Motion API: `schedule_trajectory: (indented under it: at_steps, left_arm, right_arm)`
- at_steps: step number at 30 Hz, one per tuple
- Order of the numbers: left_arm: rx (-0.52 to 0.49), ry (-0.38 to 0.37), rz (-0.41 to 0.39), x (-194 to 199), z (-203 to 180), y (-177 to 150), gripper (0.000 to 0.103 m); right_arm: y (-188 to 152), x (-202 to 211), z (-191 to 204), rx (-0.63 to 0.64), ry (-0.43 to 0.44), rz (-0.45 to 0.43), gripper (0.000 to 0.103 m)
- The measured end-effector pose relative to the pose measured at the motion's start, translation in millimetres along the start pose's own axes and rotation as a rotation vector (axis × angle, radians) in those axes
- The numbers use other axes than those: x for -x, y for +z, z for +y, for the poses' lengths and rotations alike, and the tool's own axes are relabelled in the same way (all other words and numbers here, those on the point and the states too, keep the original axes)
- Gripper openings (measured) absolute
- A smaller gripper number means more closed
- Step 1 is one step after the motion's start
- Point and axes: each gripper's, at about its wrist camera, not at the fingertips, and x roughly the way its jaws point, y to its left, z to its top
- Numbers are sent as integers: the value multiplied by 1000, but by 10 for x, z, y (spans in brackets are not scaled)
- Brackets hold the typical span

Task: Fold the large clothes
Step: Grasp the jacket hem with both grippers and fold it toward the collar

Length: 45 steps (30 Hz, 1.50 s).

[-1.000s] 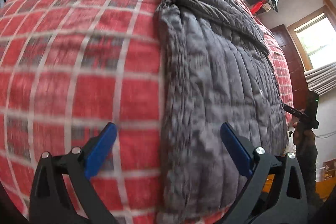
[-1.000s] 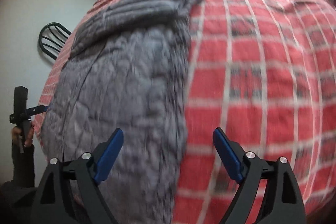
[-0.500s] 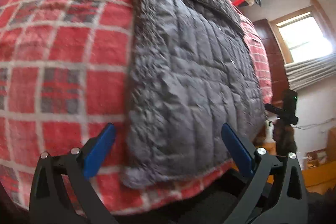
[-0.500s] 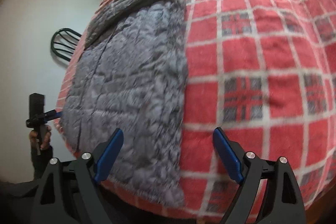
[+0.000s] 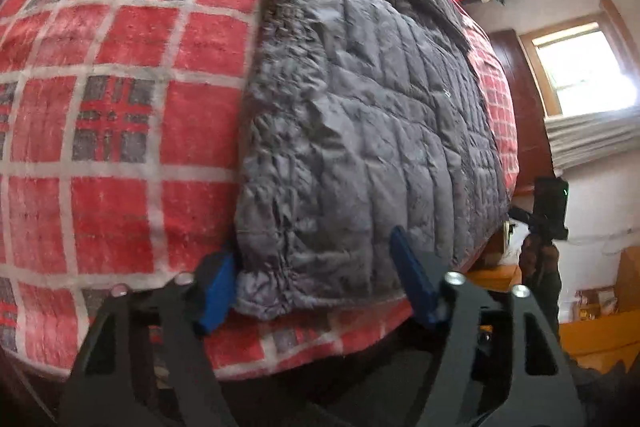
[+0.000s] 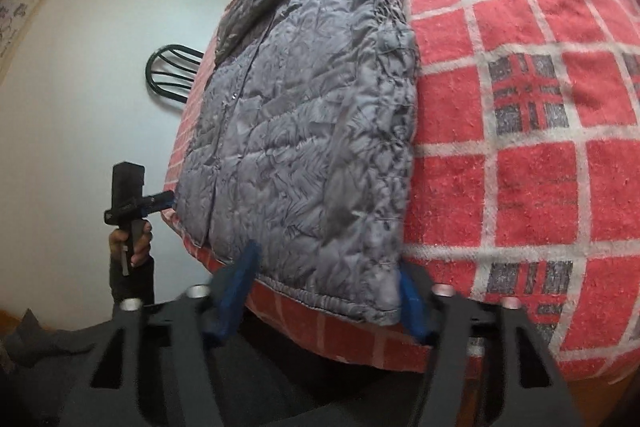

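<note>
Both grippers, left [image 5: 318, 279] and right [image 6: 326, 297], spread at six o'clock, straddle the jacket's [image 5: 360, 131] hem corners, apparently to lift it off the bed [image 5: 112, 115].

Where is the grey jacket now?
The jacket lies flat on the red plaid blanket, its hem at the near bed edge. The left gripper and right gripper straddle its two bottom corners.

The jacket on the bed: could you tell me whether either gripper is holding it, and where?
Nothing is held yet. Both jaws stand open around the jacket's near hem: left gripper at one corner, right gripper at the other.
</note>
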Motion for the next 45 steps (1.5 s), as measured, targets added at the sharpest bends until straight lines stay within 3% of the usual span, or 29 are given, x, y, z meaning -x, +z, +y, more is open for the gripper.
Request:
schedule_trajectory:
  at_steps: [4, 6, 7, 8, 11, 23, 29, 37, 45]
  left_arm:
    - [-15, 33, 15, -34, -6, -41, 45]
    - [-1, 22, 10, -25, 41, -53, 41]
    - [10, 11, 3, -24, 63, -50, 32]
    - [19, -1, -1, -16, 87, -55, 19]
    - [21, -23, -26, 31, 75, -67, 11]
    - [-1, -135, -173, 546, -145, 16, 8]
    - [-30, -177, -249, 844, -303, 278, 7]
    - [-48, -194, -326, 1210, -516, 1102, 7]
    - [30, -189, -339, 1228, -461, 2089, 7]
  right_arm:
    - [-17, 16, -17, 3, -9, -10, 30]
    - [-28, 39, -43, 8, -11, -22, 20]
    - [-23, 27, -36, 9, -9, -28, 17]
    - [-24, 33, -33, 11, -6, -34, 14]
    - [-34, 92, 50, 36, 0, -58, 11]
    - [162, 501, 479, 109, 67, -184, 9]
    - [499, 746, 770, 151, 54, -279, 8]
    - [1318, 977, 1064, 210, -12, -391, 8]
    - [2346, 809, 1039, 169, -82, -428, 8]
